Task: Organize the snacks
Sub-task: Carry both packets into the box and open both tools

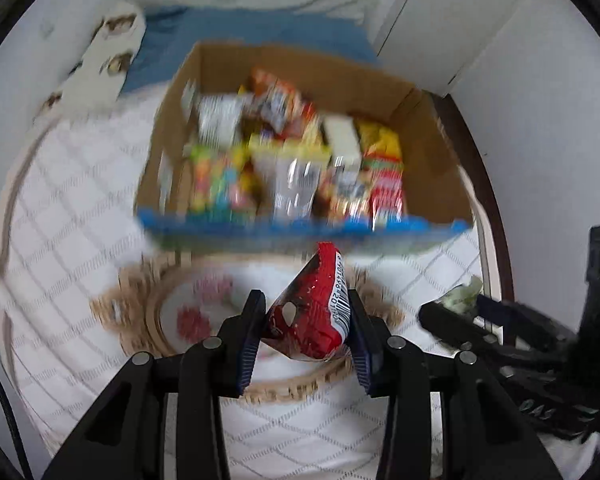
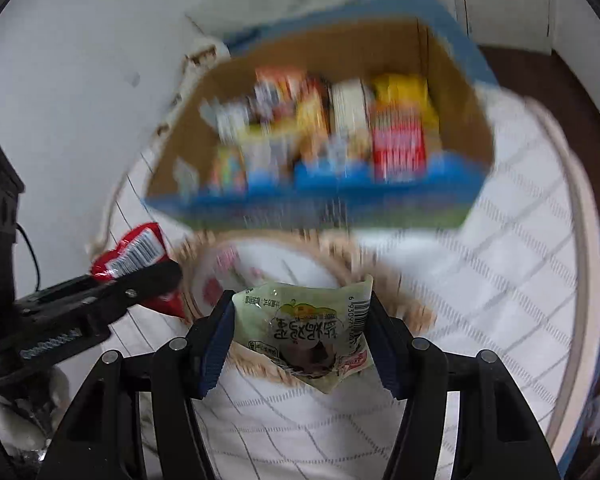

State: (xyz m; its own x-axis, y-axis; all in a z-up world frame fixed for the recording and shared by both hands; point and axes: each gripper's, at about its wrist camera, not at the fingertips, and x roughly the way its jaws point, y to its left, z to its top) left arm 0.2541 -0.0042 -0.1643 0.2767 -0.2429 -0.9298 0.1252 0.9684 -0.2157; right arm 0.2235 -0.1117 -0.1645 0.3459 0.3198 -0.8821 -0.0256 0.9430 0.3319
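My left gripper is shut on a red snack packet and holds it above a woven basket. My right gripper is shut on a pale green snack packet, also over the basket. A cardboard box with a blue front edge stands just beyond, packed with several colourful snack packs. The box also shows in the right wrist view. The left gripper and its red packet show at the left of the right wrist view. The right gripper shows at the right of the left wrist view.
Everything rests on a white quilted cloth over a round table with a dark wooden rim. A few packets lie in the basket. White walls and a cabinet door stand behind. Both views are motion-blurred.
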